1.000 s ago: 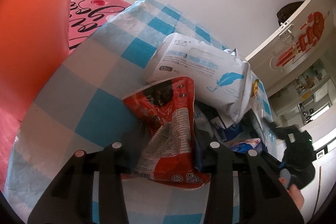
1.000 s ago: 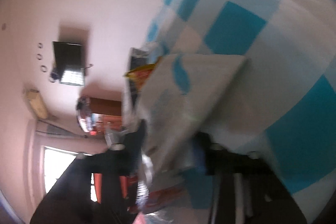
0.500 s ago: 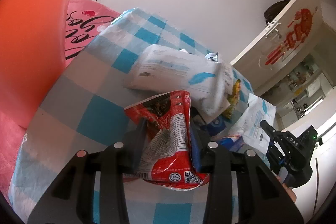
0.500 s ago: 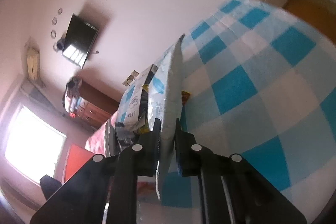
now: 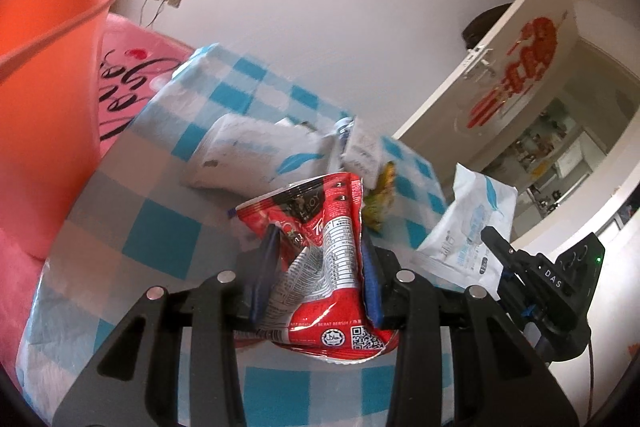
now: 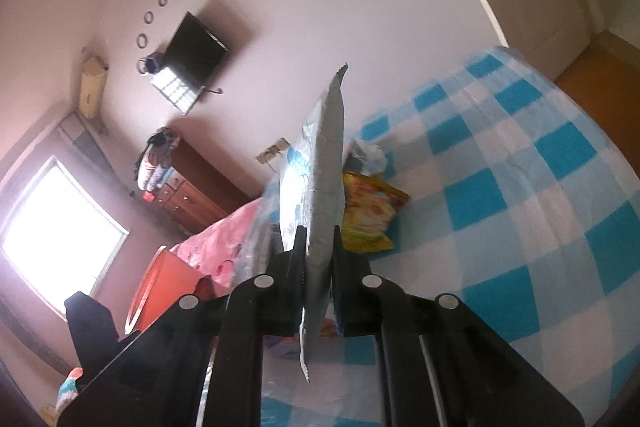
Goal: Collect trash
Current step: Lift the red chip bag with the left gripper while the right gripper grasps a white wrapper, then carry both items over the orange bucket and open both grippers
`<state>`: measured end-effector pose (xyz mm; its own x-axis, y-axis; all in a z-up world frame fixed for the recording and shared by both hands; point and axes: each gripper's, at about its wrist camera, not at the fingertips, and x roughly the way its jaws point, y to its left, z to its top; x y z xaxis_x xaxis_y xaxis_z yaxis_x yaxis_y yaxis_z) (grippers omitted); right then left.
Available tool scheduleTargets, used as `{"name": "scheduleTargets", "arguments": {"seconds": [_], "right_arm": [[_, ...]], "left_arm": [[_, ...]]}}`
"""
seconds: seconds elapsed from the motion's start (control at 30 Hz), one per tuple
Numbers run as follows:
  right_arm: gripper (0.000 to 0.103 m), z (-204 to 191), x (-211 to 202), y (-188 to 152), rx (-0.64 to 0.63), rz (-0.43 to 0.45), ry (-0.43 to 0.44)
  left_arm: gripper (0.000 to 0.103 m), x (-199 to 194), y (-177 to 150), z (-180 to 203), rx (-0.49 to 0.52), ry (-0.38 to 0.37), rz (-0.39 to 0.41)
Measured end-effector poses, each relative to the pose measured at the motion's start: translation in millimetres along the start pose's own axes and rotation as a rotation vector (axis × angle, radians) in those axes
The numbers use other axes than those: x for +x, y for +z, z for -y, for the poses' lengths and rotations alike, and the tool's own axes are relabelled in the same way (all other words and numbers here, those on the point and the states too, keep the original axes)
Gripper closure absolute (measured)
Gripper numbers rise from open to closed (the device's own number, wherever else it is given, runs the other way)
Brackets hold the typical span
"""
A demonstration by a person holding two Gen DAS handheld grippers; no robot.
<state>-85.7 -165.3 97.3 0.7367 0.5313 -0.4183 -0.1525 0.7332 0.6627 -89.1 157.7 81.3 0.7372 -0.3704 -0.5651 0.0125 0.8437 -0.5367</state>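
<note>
**Both tongs loaded with wrappers above the checked surface**

The left tongs [image 5: 318, 267] are clamped on a crumpled red snack wrapper [image 5: 320, 259], held above the blue-and-white checked surface [image 5: 160, 227]. The right tongs [image 6: 320, 267] pinch a white wipes packet [image 6: 324, 179] edge-on. Relative to the red wrapper: a second white packet [image 5: 256, 159] lies behind it, a yellow wrapper [image 5: 380, 203] just to its right, and the orange bin [image 5: 48, 87] stands far left.
</note>
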Motion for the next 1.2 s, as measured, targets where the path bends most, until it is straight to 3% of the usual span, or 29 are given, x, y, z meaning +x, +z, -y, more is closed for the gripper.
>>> {"name": "scheduleTargets", "arguments": {"seconds": [0.2, 0.37, 0.6, 0.77, 0.97, 1.07, 1.1, 1.13, 1.17, 1.2], "right_arm": [[0.091, -51.4, 1.3, 6.0, -0.062, -0.029, 0.099], [0.091, -106.0, 23.9, 2.9, -0.123, -0.105, 0.209], [0.091, -191.1, 86.8, -3.7, -0.164, -0.242, 0.371], [0.091, -251.8, 137.3, -18.4, -0.236, -0.311, 0.427], [0.09, -296.3, 186.9, -44.9, -0.305, -0.389, 0.433], [0.087, -304.4, 201.2, -55.8, -0.344, -0.414, 0.383], [0.085, -305.1, 206.0, -59.5, -0.359, -0.425, 0.365], [0.071, -305.2, 208.1, -62.4, -0.364, -0.428, 0.355], [0.06, -302.1, 209.1, -63.1, -0.361, -0.424, 0.339], [0.042, -298.2, 206.9, -64.9, -0.355, -0.414, 0.333]], "left_arm": [[0.064, -31.5, 14.3, 11.9, 0.022, -0.044, 0.069], [0.064, -70.3, 35.0, 6.8, 0.037, -0.03, 0.162], [0.064, -128.3, 67.5, -36.7, 0.015, 0.107, 0.309], [0.064, -148.5, 84.6, -77.7, -0.015, 0.242, 0.367], [0.064, -142.0, 94.1, -124.0, -0.079, 0.331, 0.355], [0.062, -129.3, 92.2, -138.1, -0.099, 0.356, 0.333], [0.056, -127.2, 92.2, -141.0, -0.098, 0.362, 0.334], [0.05, -126.9, 91.9, -143.1, -0.095, 0.373, 0.338], [0.038, -127.2, 90.4, -141.6, -0.089, 0.382, 0.347], [0.025, -127.5, 88.9, -140.6, -0.081, 0.396, 0.357]]}}
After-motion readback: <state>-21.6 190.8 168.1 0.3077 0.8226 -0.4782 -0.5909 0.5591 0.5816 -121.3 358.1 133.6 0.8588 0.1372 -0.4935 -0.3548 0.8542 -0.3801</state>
